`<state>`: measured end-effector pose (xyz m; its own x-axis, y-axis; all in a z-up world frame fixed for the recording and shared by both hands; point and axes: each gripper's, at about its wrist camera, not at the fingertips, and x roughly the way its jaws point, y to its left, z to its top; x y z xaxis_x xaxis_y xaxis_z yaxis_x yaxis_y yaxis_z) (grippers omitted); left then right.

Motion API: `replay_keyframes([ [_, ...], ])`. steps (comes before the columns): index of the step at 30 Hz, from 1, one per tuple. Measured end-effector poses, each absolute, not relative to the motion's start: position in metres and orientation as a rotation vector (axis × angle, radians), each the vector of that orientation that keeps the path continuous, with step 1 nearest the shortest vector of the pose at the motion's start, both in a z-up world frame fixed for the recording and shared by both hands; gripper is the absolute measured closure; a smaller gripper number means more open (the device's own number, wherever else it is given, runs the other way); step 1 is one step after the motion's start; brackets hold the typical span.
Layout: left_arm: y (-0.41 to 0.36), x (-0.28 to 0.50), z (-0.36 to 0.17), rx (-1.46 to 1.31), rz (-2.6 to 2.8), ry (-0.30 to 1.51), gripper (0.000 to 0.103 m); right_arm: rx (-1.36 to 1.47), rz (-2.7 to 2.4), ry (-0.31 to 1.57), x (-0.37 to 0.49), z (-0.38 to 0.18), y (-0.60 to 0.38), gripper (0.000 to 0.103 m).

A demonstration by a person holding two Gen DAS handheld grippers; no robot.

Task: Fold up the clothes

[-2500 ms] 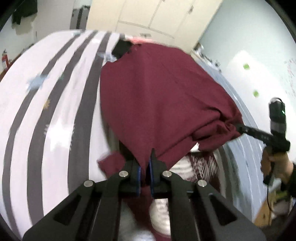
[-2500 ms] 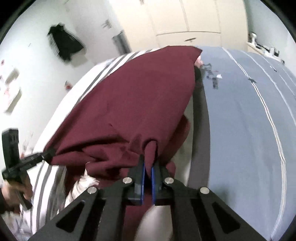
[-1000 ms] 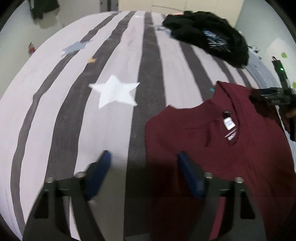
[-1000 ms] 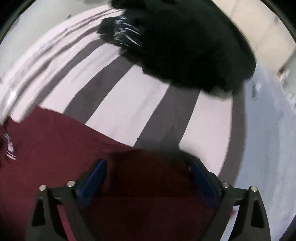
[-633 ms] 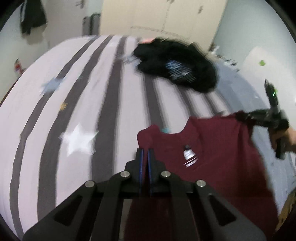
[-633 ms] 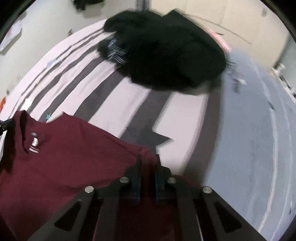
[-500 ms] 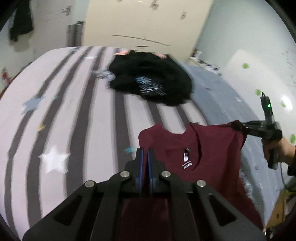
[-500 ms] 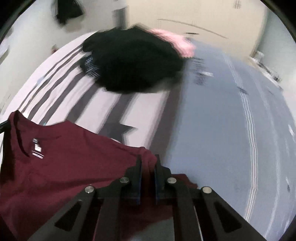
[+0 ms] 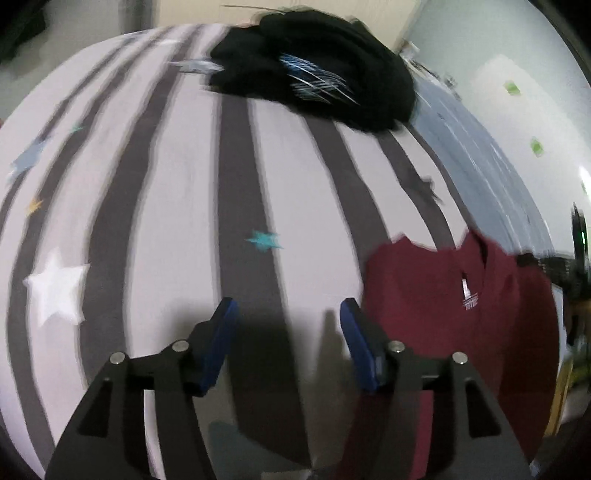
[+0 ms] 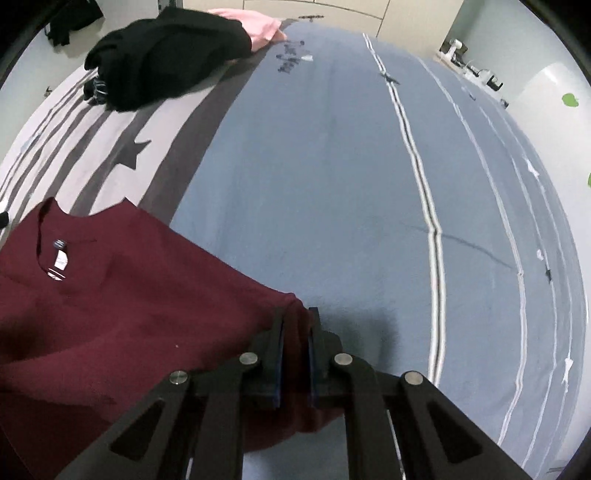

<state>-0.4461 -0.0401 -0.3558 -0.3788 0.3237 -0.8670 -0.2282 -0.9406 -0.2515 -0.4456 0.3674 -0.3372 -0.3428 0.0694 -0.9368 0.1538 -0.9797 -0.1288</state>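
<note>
A maroon T-shirt [image 10: 129, 295] with a white neck label [image 10: 59, 258] spreads left from my right gripper [image 10: 297, 317], which is shut on the shirt's shoulder edge above the blue-grey sheet. In the left wrist view the same shirt [image 9: 424, 302] shows at the right, collar towards the far side. My left gripper [image 9: 288, 308] hangs over the striped cover with its jaws opening. Nothing is between its blue pads [image 9: 221, 332], and the right pad stands just beside the shirt's edge.
A heap of black clothes [image 9: 314, 66] lies at the far end of the bed, with a pink garment [image 10: 258, 26] behind it. The grey-and-white striped cover [image 9: 166, 184] with stars meets a blue-grey sheet [image 10: 332, 184] with thin white lines.
My left gripper was shut on the shirt's shoulder and has since opened and let it go. My right gripper keeps its hold and has carried its shoulder over the blue-grey sheet.
</note>
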Motion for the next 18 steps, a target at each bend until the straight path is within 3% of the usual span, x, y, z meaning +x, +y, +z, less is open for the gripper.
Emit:
replay_keyframes([
  [5, -0.004, -0.453, -0.365, -1.508, 2.255, -0.056, 0.027, 1.777, -2.509, 0.256, -0.443, -0.35, 0.368, 0.093],
  [8, 0.003, -0.455, -0.365, -1.503, 2.219, -0.087, 0.027, 1.788, -2.509, 0.204, -0.44, -0.358, 0.371, 0.093],
  [14, -0.002, -0.45, -0.362, -1.492, 2.096, -0.324, 0.027, 1.737, -2.575, 0.143, -0.432, -0.346, 0.37, 0.093],
  [15, 0.008, -0.448, -0.362, -1.491, 2.099, -0.256, 0.028, 1.73, -2.585, 0.136, -0.43, -0.343, 0.369, 0.093],
  [16, 0.019, -0.445, -0.36, -1.474, 2.071, -0.217, 0.029, 1.725, -2.593, 0.131, -0.428, -0.341, 0.369, 0.093],
  [17, 0.031, -0.442, -0.359, -1.456, 2.044, -0.178, 0.038, 1.721, -2.601, 0.124, -0.426, -0.339, 0.368, 0.093],
  [18, 0.043, -0.439, -0.358, -1.44, 2.006, -0.126, 0.057, 1.717, -2.61, 0.116, -0.424, -0.336, 0.368, 0.093],
])
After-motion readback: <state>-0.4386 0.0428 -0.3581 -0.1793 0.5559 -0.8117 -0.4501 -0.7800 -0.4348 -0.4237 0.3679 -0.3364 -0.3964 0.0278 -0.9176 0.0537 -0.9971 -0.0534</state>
